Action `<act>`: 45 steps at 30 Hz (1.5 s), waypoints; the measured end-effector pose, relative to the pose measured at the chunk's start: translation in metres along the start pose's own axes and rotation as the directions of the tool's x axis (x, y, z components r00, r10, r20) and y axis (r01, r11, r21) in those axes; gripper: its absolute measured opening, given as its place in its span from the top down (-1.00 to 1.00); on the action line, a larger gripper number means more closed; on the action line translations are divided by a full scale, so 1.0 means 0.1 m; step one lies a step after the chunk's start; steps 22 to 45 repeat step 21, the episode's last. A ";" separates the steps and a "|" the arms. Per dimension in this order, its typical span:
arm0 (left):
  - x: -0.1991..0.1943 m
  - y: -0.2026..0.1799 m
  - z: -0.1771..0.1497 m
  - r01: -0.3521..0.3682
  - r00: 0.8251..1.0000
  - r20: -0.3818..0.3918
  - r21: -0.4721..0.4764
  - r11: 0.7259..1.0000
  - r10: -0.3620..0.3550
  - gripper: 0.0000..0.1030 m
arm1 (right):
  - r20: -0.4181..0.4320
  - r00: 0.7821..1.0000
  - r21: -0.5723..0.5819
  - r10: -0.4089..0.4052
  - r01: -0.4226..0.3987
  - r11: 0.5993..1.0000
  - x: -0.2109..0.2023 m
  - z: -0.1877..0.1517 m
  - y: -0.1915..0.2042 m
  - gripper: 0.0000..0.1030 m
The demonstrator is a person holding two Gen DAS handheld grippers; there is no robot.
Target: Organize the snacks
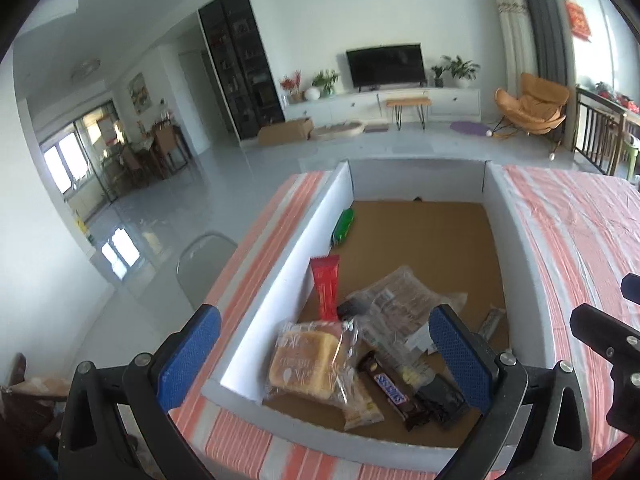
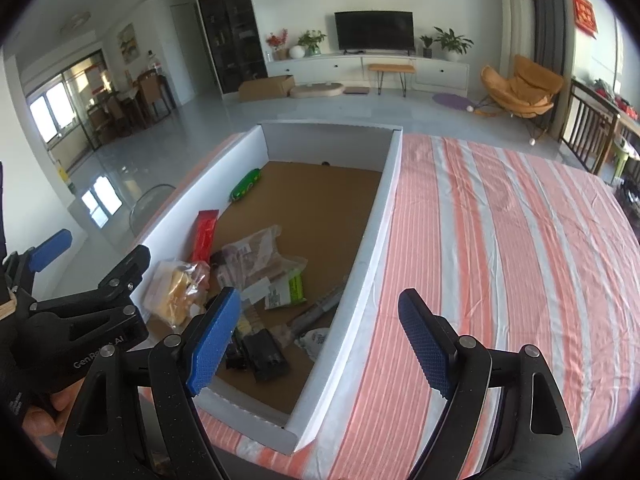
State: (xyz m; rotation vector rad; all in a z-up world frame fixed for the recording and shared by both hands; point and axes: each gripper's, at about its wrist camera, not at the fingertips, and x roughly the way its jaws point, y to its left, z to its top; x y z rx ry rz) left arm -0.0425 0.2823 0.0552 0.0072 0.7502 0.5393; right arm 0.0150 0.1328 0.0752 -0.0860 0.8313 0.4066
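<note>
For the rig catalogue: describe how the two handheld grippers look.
Both match: the left gripper and right gripper have black plastic frames with silver screws and blue dimpled pads. White "GenRobot AI" lettering marks the left one's side.

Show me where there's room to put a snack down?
Free: the box floor at the far end, past the green pack, and the striped cloth right of the box. Crowded: the near end, around the cake and Snickers.

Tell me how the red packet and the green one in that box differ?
The red packet is long, flat and lies beside the snack pile; the green packet is rounder, shorter-looking and lies alone farther back. Both rest on the box floor along the same white wall.
</note>
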 end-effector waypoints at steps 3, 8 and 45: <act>0.01 0.07 -0.01 0.054 0.999 -0.006 -0.022 0.998 -0.054 -1.00 | -0.003 1.000 -0.018 -0.009 0.009 1.000 0.03 0.00 0.07 -0.63; 0.01 0.15 -0.07 0.104 0.994 -0.010 -0.031 0.994 -0.104 -1.00 | -0.034 0.999 -0.037 -0.011 0.010 0.999 0.15 -0.02 0.16 -0.63; 0.02 0.14 -0.08 0.190 0.980 -0.053 -0.067 0.979 -0.194 -1.00 | -0.029 1.000 -0.006 -0.006 0.006 1.000 0.12 -0.06 0.09 -0.63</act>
